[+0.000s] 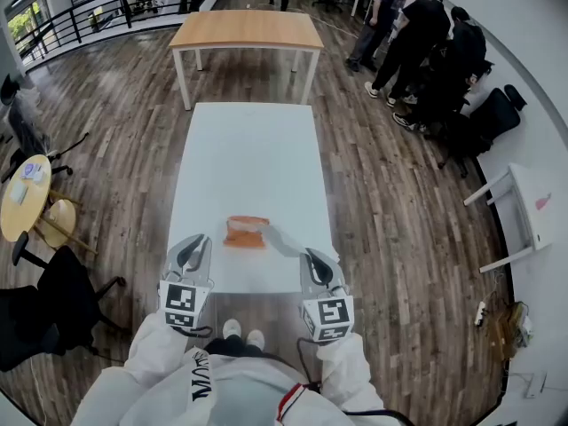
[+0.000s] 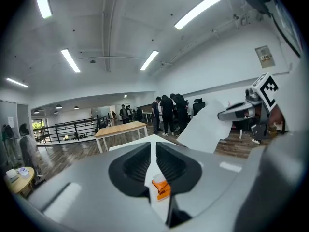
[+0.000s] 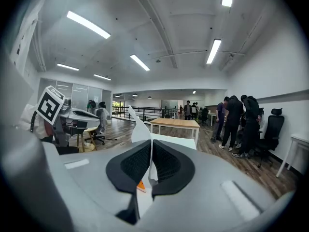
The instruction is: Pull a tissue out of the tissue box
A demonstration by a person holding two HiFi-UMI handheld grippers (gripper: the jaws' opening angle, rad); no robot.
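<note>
Room: big open office with a dark wood plank floor point(image 1: 390, 202), strip lights point(image 2: 198, 11) on a white ceiling and a black railing point(image 1: 89, 16) along the far left side.

Surface: a long white table point(image 1: 244, 140) with a plain top. The only thing on it is the orange tissue box point(image 1: 246, 232), which sits flat near the near end, roughly centred across the width. A wooden table point(image 1: 247, 29) with white legs stands end-on just beyond it.

Surroundings: a group of people point(image 1: 417, 43) in dark clothes stands far right, next to black office chairs point(image 1: 484, 122). There's a small white side table point(image 1: 532, 207) against the right wall. On the left are a round yellow table point(image 1: 22, 198) and a black chair point(image 1: 53, 300).

Right gripper point(image 1: 312, 260): the jaws are closed tight on a white tissue point(image 1: 286, 240), and the sheet is pinched between the pads. The tissue runs from the box's right side across to the jaws, off the tabletop. I can't tell if its tail is clear of the box slot.

Left gripper point(image 1: 191, 248): the jaws are nearly together with a narrow slit left. Nothing is in them, and only the table and box show through the gap. It hovers at the near-left of the box without touching it.

Both grippers are at the table's near edge, with the box between them and slightly ahead. The operator's sleeves point(image 1: 160, 349) are white.
</note>
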